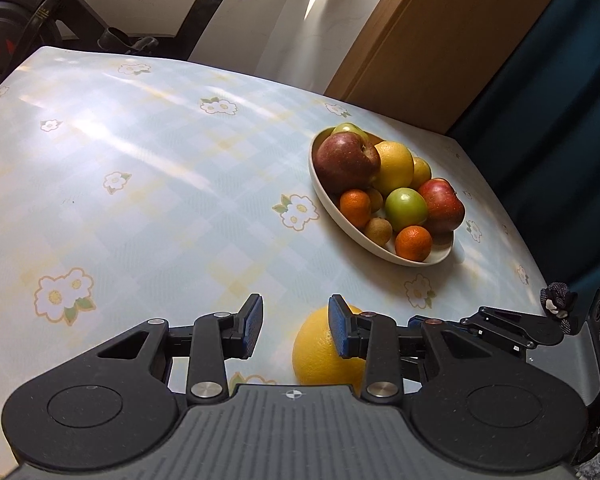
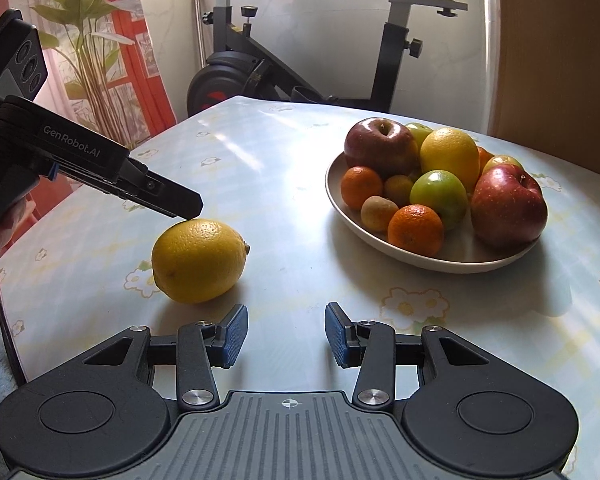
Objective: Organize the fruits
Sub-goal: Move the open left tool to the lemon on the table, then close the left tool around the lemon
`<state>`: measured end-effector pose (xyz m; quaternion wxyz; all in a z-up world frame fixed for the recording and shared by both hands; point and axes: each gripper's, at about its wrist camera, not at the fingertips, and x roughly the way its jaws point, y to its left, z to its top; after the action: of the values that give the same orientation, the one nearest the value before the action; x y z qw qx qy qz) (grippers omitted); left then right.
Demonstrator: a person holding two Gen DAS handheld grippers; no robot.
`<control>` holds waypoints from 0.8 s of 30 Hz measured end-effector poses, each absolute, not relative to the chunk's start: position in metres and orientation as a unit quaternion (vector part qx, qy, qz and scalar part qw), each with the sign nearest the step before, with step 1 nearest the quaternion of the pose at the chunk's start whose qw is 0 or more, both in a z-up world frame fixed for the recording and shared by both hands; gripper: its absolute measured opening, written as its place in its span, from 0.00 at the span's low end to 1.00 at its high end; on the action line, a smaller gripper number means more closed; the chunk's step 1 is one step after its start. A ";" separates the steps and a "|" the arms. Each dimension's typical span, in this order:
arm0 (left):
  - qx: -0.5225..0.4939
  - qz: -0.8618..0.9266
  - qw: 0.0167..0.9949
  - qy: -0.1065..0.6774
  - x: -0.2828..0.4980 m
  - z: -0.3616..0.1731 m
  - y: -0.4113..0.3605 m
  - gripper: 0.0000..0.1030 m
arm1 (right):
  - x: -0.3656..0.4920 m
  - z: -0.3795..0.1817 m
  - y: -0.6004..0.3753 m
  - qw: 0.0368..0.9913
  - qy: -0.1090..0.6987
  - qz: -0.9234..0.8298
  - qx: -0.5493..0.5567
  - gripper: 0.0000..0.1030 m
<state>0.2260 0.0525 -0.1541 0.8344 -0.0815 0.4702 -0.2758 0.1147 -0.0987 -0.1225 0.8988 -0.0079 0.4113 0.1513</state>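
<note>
Home: exercise bike (image 2: pixel 260 60), floral tablecloth (image 2: pixel 260 168)

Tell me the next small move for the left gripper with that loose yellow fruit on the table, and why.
Probably shift the left gripper sideways to centre it over the yellow fruit. In its own view the fruit sits behind one pad, not in the gap, and nothing is held. The jaws also look narrower than the fruit, so they would likely need widening. It is the only fruit outside the bowl.

Exercise bike (image 2: pixel 260 60), potted plant (image 2: pixel 88 40) (perhaps bamboo), wooden cabinet (image 1: pixel 440 40).
</note>
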 end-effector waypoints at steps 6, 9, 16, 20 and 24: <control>-0.068 -0.297 0.827 0.473 0.232 -0.153 0.033 0.37 | 0.118 -0.124 -0.094 0.895 0.416 0.162 -0.015 0.39; -0.062 -0.306 0.823 0.475 0.233 -0.153 0.024 0.37 | 0.119 -0.124 -0.089 0.893 0.416 0.172 -0.025 0.38; -0.061 -0.304 0.821 0.480 0.239 -0.155 0.019 0.37 | 0.123 -0.123 -0.075 0.888 0.415 0.191 -0.049 0.38; -0.087 -0.304 0.817 0.482 0.240 -0.155 0.032 0.36 | 0.124 -0.122 -0.071 0.886 0.415 0.199 -0.051 0.38; -0.144 -0.307 0.807 0.483 0.242 -0.155 0.052 0.36 | 0.129 -0.123 -0.067 0.883 0.418 0.207 -0.056 0.38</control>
<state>0.2420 0.0516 -0.1549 0.8069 -0.1435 0.4834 -0.3075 0.1291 -0.0668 -0.1233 0.8829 -0.0559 0.4175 0.2074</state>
